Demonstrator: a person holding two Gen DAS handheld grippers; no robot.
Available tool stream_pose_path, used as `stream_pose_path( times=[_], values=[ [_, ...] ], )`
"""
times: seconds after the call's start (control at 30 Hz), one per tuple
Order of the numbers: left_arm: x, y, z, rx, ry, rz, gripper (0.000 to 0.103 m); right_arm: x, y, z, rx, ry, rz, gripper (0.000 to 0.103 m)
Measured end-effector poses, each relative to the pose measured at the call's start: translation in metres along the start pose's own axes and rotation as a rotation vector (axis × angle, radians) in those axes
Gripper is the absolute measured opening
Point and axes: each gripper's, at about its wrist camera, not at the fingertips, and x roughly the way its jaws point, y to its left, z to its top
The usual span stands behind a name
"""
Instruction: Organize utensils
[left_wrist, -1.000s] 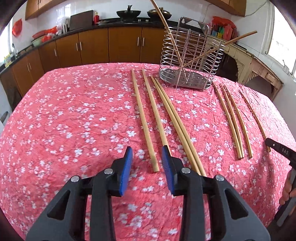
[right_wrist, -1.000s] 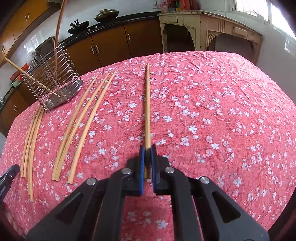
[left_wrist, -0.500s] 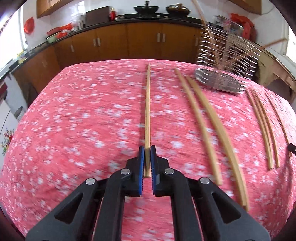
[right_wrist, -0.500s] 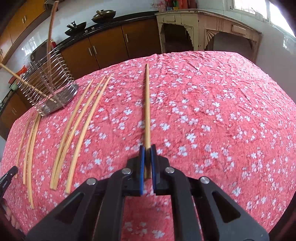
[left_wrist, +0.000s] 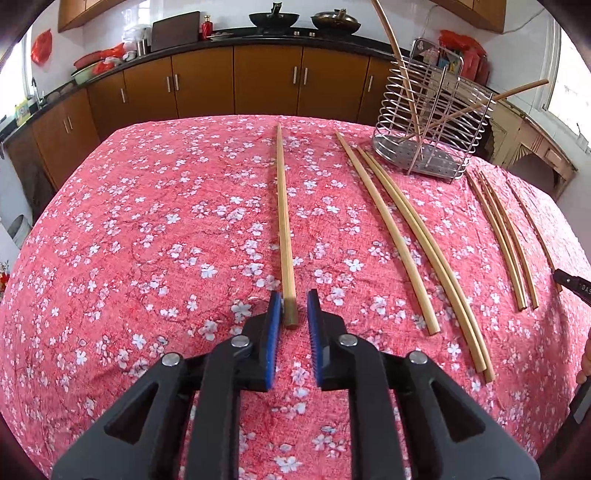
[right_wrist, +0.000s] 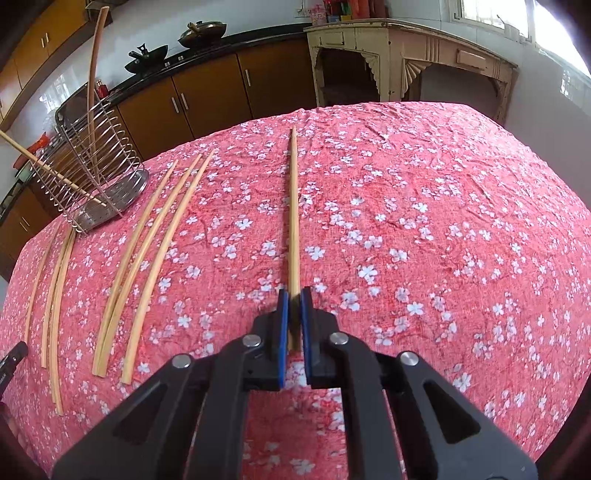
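Two blue pads of the left gripper (left_wrist: 291, 306) are opening, a chopstick (left_wrist: 283, 221) lying between them on the table (left_wrist: 129, 240), its butt beside the left pad and clear of the right one. Three more chopsticks (left_wrist: 413, 240) lie to its right, and the wire holder (left_wrist: 432, 122) stands near the table's far right edge. From the right wrist, the right gripper (right_wrist: 294, 314) pinches another chopstick (right_wrist: 293, 214), which stretches toward the far edge; the holder (right_wrist: 88, 166) stands at the far left corner.

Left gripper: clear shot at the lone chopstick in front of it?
Probably yes. The chopstick's near end already lies between the left gripper's opening jaws, not pinched, with only tablecloth around it.
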Motion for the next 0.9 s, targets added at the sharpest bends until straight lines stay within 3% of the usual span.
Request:
stream_pose_path(
  times=[0.2,0.33,0.47,0.9],
  values=[
    [0.0,0.002,0.001,0.008,0.002,0.006,0.017,-0.004,-0.001,-0.006,-0.01,-0.016,0.002,0.008],
    [0.004,-0.01,0.002,0.049,0.007,0.022,0.026,-0.004,0.0,-0.006,-0.009,-0.016,0.004,0.008],
    [0.006,-0.016,0.002,0.069,0.008,0.048,0.027,-0.005,0.0,-0.006,-0.016,-0.017,-0.005,0.008],
    [0.002,-0.004,0.0,0.027,0.003,0.011,0.027,-0.003,0.003,-0.006,-0.031,-0.016,-0.021,0.008]
  ],
)
